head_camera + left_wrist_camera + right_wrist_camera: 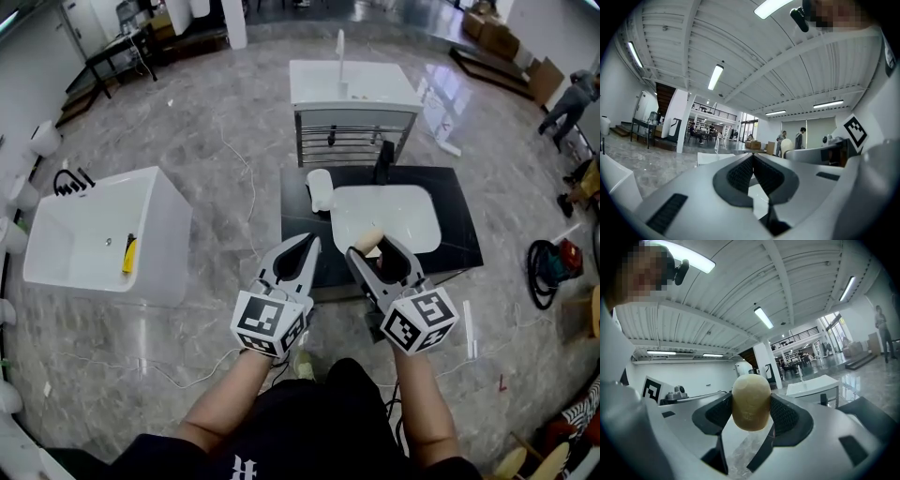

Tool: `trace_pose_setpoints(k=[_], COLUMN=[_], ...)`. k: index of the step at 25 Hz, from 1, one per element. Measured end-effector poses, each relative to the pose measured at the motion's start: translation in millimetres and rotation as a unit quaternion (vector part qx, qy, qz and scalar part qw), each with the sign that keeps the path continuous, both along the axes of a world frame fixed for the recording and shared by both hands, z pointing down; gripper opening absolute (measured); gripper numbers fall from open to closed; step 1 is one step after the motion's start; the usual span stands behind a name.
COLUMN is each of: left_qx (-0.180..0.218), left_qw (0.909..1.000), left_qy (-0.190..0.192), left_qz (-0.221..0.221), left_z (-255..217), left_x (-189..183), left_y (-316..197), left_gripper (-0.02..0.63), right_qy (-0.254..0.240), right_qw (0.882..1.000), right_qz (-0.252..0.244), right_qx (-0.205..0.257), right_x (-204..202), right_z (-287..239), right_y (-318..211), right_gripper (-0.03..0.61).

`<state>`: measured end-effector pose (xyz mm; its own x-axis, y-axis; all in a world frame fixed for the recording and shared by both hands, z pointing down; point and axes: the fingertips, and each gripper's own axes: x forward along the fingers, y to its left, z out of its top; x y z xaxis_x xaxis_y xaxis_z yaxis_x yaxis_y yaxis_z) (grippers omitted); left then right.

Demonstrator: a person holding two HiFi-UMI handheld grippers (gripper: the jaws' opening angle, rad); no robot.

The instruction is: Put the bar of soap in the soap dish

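Head view, nearest first.

Left gripper (312, 241): jaws closed together, nothing between them. In the left gripper view the ribbed pads (740, 174) meet at the tip.

Right gripper (372, 247): jaws clamped on the bar of soap (367, 240). In the right gripper view the cream-yellow, rounded bar stands up between the dark pads, its top rising above them.

Black countertop (459, 230): both grippers are held above its front edge.

White basin (394, 220): set in the countertop, with the soap over its near rim.

White soap dish (321, 188): on the countertop beside the basin's far left corner, apart from the soap.

Black faucet (384, 161): behind the basin.

Metal rail rack (352, 141), then a white vanity (352, 82): farther back.

White bathtub (56, 244): well to the left.
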<state>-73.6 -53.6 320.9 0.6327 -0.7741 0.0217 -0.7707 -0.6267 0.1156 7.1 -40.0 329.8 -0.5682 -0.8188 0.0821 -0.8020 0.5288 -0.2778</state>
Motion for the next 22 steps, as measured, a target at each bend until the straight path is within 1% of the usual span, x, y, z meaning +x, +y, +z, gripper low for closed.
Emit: trace_pose_setpoints(k=[4, 8, 16, 22], left_qx=[-0.004, -0.004, -0.006, -0.012], left_qw=[1.0, 1.0, 0.9991, 0.997], left_qy=[-0.001, 0.0, -0.007, -0.016], left_qz=[0.003, -0.005, -0.041, -0.075], left_z=[9.0, 19.8, 28.3, 48.8], left_x=[5.6, 12.1, 26.5, 30.2], left_y=[-25.5, -62.0, -146.3, -196.9], left_gripper=[0.008, 0.008, 0.008, 0.008], right_qy=[-0.002, -0.005, 0.0, 0.001], right_qw=[1.0, 1.0, 0.998, 0.995], right_qz=[-0.001, -0.009, -0.043, -0.067], right_qx=[-0.007, -0.016, -0.037, -0.069], right_x=[1.2, 7.4, 17.7, 18.9], right_z=[6.8, 21.2, 42.2, 77.8], right_y=[-30.9, -71.9, -165.8, -223.0], right_gripper=[0.258, 0.258, 0.258, 0.258])
